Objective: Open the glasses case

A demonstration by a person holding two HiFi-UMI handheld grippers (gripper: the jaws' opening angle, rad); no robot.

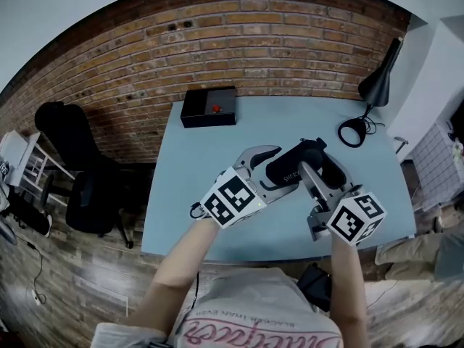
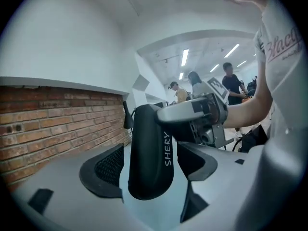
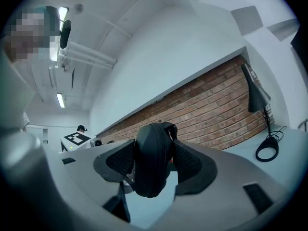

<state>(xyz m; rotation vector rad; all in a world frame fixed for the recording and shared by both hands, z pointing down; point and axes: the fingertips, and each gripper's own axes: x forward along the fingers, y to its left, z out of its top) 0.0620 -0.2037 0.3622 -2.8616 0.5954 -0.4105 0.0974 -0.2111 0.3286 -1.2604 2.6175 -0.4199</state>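
Glasses case (image 1: 290, 171): black, zipped type, white lettering down one side. It is held between your two grippers, over the near half of the light blue table (image 1: 196, 194). The seam and zip run round its edge in the right gripper view. The two halves sit together, so the case is closed and nothing inside it shows.

Right gripper (image 1: 319, 167): clenched on one end of the case. Both mesh pads (image 3: 190, 161) lie against its sides, with the zip edge facing the camera.

Left gripper (image 1: 270, 171): released, jaws spread wide. The other end of the case stands between them. In the left gripper view a strip of table shows between the case and the left-hand pad (image 2: 111, 166). The other pad is just beside the case and does not squeeze it.

Both of your arms reach in from the near edge, and the marker cubes face up toward the head camera.

Black box (image 1: 209, 107): at the far edge of the table against the brick wall (image 1: 239, 42), well apart from the case. A small red thing shows on its top; I cannot tell whether it sits in a recess or on the lid.

Other: black desk lamp (image 1: 377, 85) at the far right corner. Black chair (image 1: 72, 151) on the floor to the left.
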